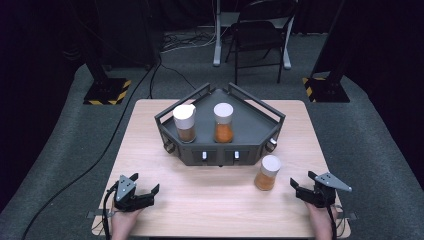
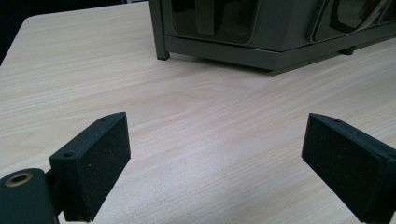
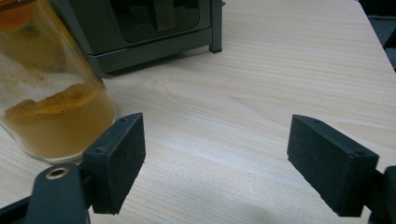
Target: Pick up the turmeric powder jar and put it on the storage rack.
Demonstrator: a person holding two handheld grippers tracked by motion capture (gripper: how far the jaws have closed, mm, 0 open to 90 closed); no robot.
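Three spice jars sit on or near a dark grey angular rack [image 1: 260, 131] on a pale wooden surface [image 1: 200, 200], as a person's hands enter from the near edge, cut off at the wrists by the frame. Two of the jars stand upright inside the rack: a white-capped one [image 1: 184, 122] to the left and a second [image 1: 223, 122] just beside it, their bases hidden by the rack's front wall. The third jar [image 1: 267, 173], holding orange-brown powder under a white cap, stands on the surface just in front of the rack's right corner, nearest to the right tongs [image 1: 303, 186]. Those tongs rest low at the near right edge, jaws apart with bare wood between them; in the right gripper view the jar [image 3: 56, 107] looms just outside the left-hand jaw, its top cut off and its glass clouded with powder, and whether jaw and glass touch cannot be told. The left tongs [image 1: 146, 183] lie at the near left edge, well apart from every jar, jaws wide over bare wood. In the left gripper view the rack [image 2: 261, 32] is cropped to its lower front, its window panels too dark to read.
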